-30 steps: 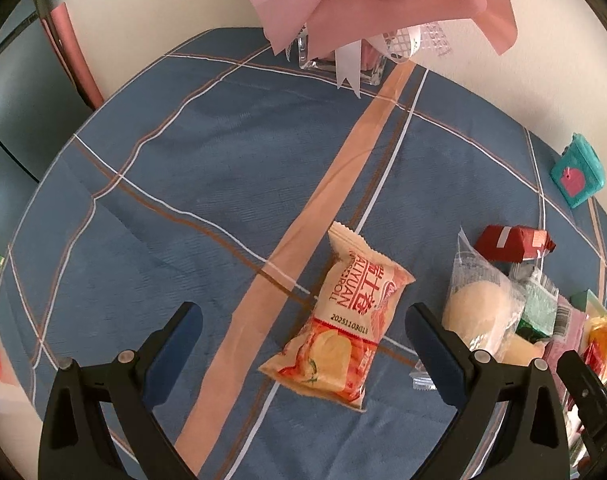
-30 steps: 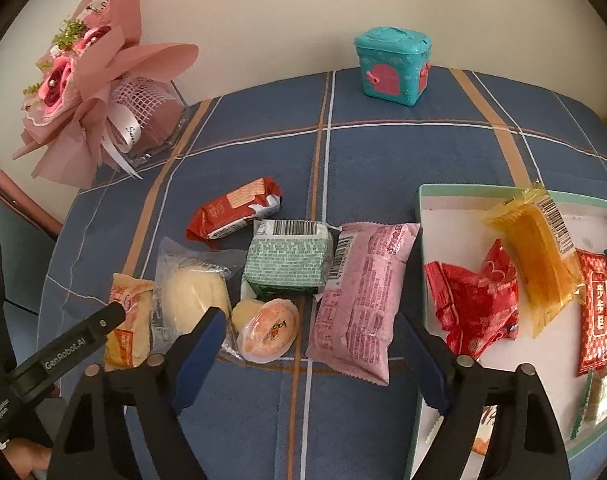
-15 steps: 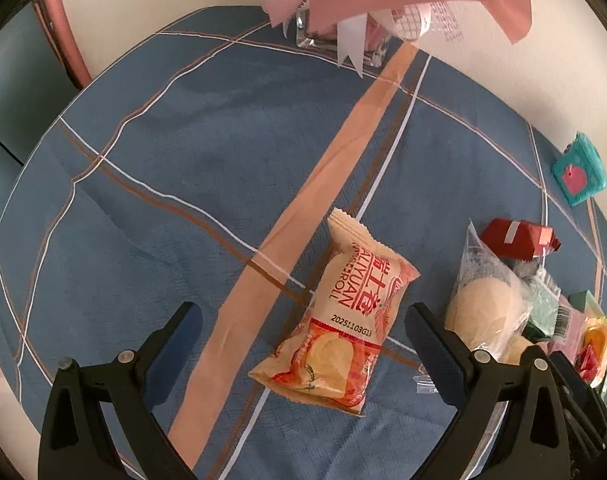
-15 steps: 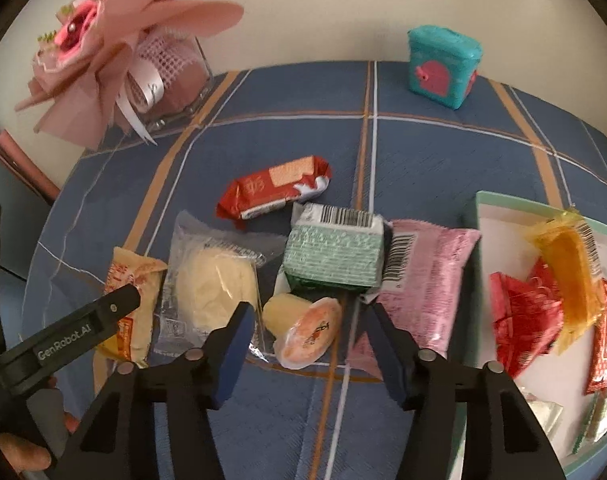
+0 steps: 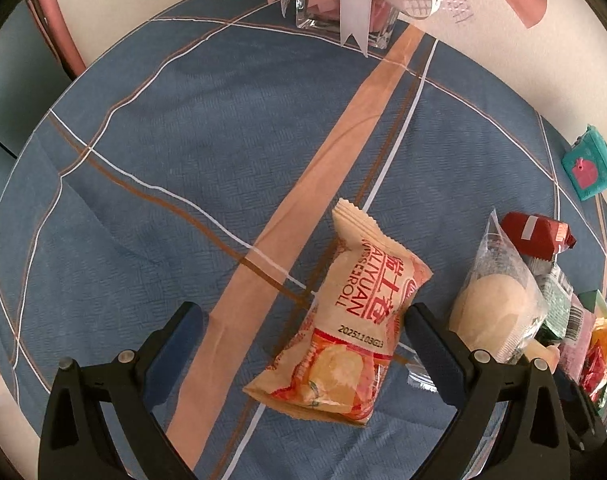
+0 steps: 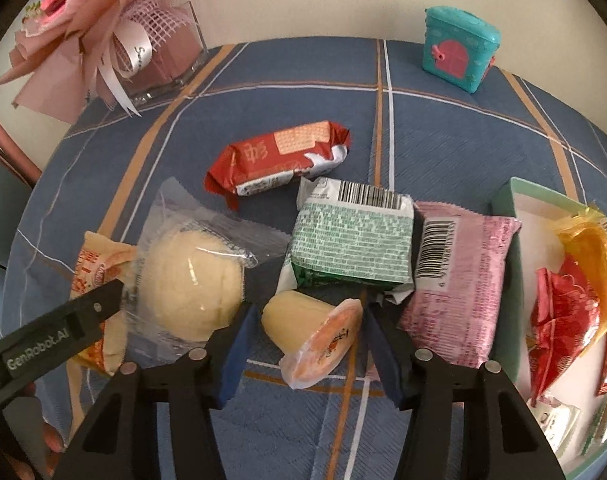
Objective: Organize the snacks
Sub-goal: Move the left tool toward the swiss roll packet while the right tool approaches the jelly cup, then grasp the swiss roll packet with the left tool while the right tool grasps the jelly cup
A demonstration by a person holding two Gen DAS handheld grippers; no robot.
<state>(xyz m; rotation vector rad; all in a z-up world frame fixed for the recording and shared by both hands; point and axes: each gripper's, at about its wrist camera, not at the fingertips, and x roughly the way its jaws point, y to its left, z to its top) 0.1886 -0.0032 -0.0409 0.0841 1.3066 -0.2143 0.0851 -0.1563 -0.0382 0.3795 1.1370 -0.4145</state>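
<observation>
- The table (image 6: 263,92), under a blue cloth crossed by orange and white stripes, filled both views and carried every snack.
- A mint-rimmed tray (image 6: 503,204) with a white floor sat at the right edge of the right wrist view, holding red and orange packets (the small ones near its bottom edge were too blurred to name).
- A pink bouquet (image 6: 83,24) in a clear square vase stood at the table's far left; a teal toy box (image 6: 459,52) with a pink door stood at the far right, well apart from the snacks.
- A pink packet (image 6: 463,280) lay just beside the tray's left wall, touching a green-patterned packet (image 6: 355,248).
- A cream bun in a clear wrapper (image 6: 191,280) lay left of the green one, its wrapper overlapping an orange-and-cream roll packet (image 5: 359,320).
- A red biscuit packet (image 6: 279,160) lay behind them, close to the green one's far edge.
- The left tongs (image 5: 303,332) were spread wide over the roll packet, which lay between the fingers; the right finger's tip stood just beside the packet, and I could not tell if it touched.
- The right tongs (image 6: 307,332) were half closed around a small jelly cup (image 6: 315,336) lying on its side, orange lid toward the camera; gaps showed between the blue pads and the cup, so nothing was clamped.
</observation>
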